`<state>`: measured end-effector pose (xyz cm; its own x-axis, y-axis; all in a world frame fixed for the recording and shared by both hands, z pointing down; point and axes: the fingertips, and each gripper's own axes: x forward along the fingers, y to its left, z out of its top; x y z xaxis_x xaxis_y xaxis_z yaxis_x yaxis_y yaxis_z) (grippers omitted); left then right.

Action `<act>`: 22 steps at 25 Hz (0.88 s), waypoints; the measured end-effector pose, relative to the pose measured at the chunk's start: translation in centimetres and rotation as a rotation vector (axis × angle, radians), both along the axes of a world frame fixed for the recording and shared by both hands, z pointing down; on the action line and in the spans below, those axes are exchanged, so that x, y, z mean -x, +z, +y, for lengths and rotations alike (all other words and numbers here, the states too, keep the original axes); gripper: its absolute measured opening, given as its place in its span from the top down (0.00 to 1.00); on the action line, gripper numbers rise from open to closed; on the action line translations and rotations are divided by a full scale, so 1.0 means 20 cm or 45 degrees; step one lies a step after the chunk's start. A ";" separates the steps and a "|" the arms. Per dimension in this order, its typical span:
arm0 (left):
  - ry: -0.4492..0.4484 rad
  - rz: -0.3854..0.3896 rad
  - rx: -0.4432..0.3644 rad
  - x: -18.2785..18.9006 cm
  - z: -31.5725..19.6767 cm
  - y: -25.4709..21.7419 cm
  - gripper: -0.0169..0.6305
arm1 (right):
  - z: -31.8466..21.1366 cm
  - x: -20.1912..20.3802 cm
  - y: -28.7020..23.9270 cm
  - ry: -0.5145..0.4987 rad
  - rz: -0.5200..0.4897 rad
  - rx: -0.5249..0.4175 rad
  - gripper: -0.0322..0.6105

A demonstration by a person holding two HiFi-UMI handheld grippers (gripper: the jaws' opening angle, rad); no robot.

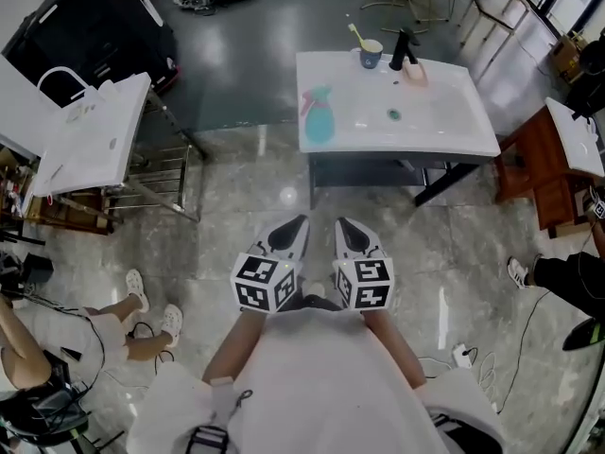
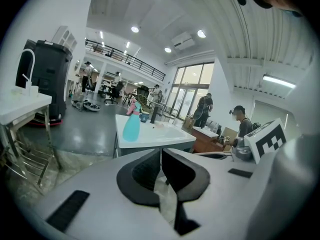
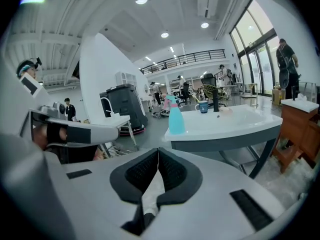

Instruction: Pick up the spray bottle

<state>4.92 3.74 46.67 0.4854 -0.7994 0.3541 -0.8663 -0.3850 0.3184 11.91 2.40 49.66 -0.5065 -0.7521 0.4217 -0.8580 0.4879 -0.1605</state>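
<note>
Closest to the person, the left gripper (image 1: 291,233) and the right gripper (image 1: 348,235) are held side by side in front of the body, over the pale marble-patterned floor (image 1: 236,197). Both pairs of dark padded jaws are pressed together with nothing between them. I judge this is only a carrying posture for the walk toward the goal, because the target is well apart from both tips and the jaws must open before any grasp. Farther ahead stands the white glossy washbasin top (image 1: 454,130) on dark legs. The turquoise plastic spray bottle with a pink trigger head (image 1: 319,116) stands on its near left corner, close to the edge, which probably makes it easy to reach from this side. Its long axis is vertical, base down on the top, and the pink nozzle seems to point to the left in both gripper views. At the far edge are a dark blue mug with a yellow toothbrush (image 1: 371,55) and a black tap (image 1: 405,49).
</note>
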 end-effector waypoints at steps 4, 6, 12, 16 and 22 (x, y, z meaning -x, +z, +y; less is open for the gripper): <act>0.002 -0.011 0.008 0.02 -0.02 0.01 0.92 | -0.03 0.01 0.01 0.003 0.000 0.008 0.91; 0.008 -0.009 0.010 0.03 -0.04 0.01 0.92 | -0.04 0.02 0.00 0.004 0.002 -0.001 0.91; 0.020 -0.006 -0.027 0.04 -0.13 -0.02 0.92 | -0.12 0.03 -0.02 0.013 0.005 -0.009 0.91; 0.011 -0.001 -0.021 0.08 -0.17 -0.01 0.92 | -0.16 0.06 -0.01 0.021 0.003 -0.007 0.91; 0.004 0.017 -0.002 0.12 -0.26 0.02 0.92 | -0.22 0.14 -0.01 -0.016 0.015 -0.004 0.91</act>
